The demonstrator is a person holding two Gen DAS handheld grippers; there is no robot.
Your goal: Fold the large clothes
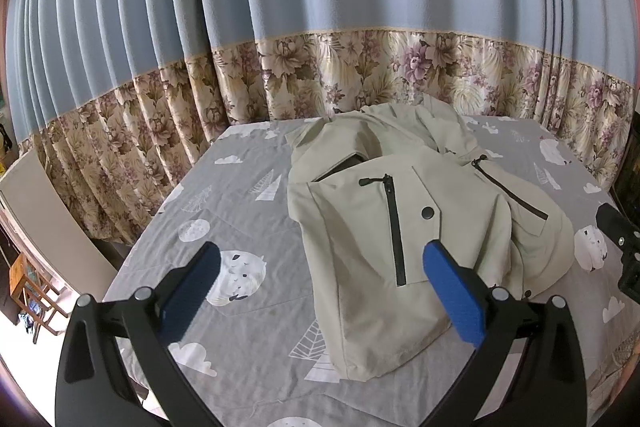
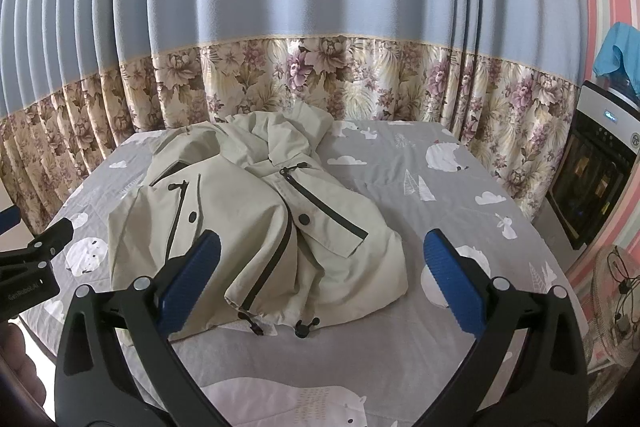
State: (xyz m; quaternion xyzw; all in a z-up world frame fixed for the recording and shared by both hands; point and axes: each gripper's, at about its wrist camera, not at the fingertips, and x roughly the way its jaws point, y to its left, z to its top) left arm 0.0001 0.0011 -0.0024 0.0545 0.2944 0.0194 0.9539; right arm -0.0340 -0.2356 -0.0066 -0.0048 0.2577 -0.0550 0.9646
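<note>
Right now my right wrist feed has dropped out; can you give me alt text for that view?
A beige jacket lies rumpled, front up, on a grey animal-print bedsheet, black zippers and snap buttons showing and hem drawcords nearest the camera. The right gripper is open above the hem, holding nothing; the left gripper shows at the left edge. Blue and floral curtains hang behind.

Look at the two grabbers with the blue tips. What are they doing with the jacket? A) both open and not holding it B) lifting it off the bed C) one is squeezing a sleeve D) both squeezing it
A: the left gripper and the right gripper both have their jaws spread wide with nothing between them, while the beige jacket lies crumpled on the grey bedsheet.
</note>
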